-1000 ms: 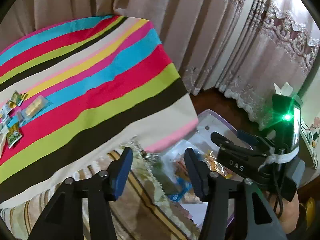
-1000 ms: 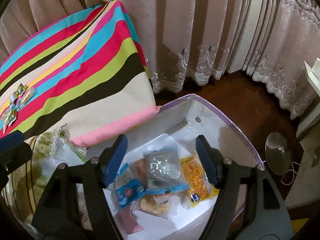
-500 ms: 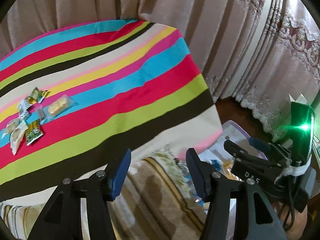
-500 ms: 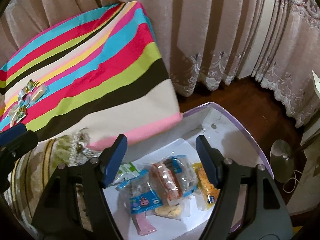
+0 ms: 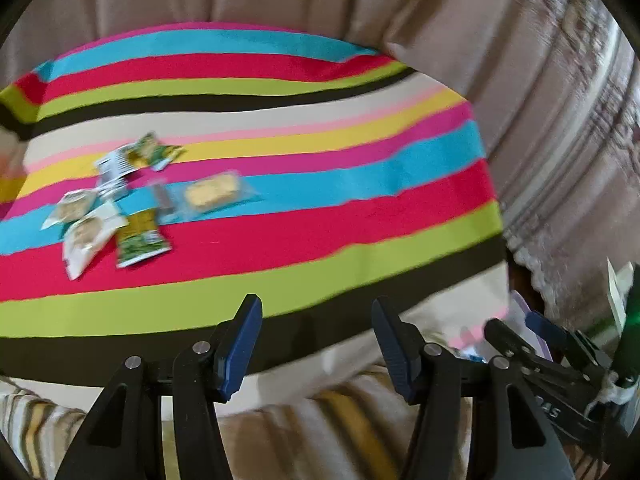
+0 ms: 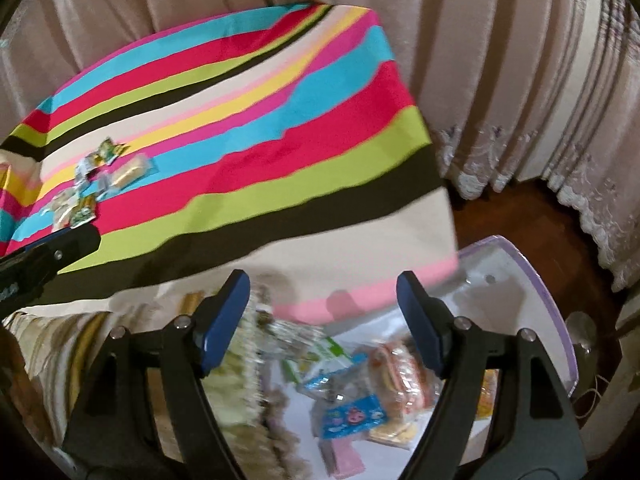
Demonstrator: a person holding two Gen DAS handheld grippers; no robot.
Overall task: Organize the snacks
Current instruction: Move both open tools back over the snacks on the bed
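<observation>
Several small snack packets [image 5: 116,204] lie in a loose cluster on the striped tablecloth [image 5: 320,220], with a clear-wrapped yellow cake [image 5: 212,194] beside them. My left gripper [image 5: 316,344] hangs open and empty over the cloth's near edge, well short of the packets. In the right wrist view the same cluster [image 6: 92,184] sits far left on the cloth. My right gripper [image 6: 324,320] is empty, its jaws opening, above a white box with a purple rim [image 6: 532,280] that holds several wrapped snacks [image 6: 360,404].
Beige curtains [image 6: 500,80] hang behind the table and reach the dark wood floor [image 6: 520,216]. A striped, fringed cushion or throw [image 5: 320,432] lies below the table's near edge. The other gripper's black body [image 5: 560,368] shows at lower right of the left view.
Both views have swung left, from the box toward the table. The snack cluster now sits nearer the middle of the left view. The right jaws stand a little wider.
</observation>
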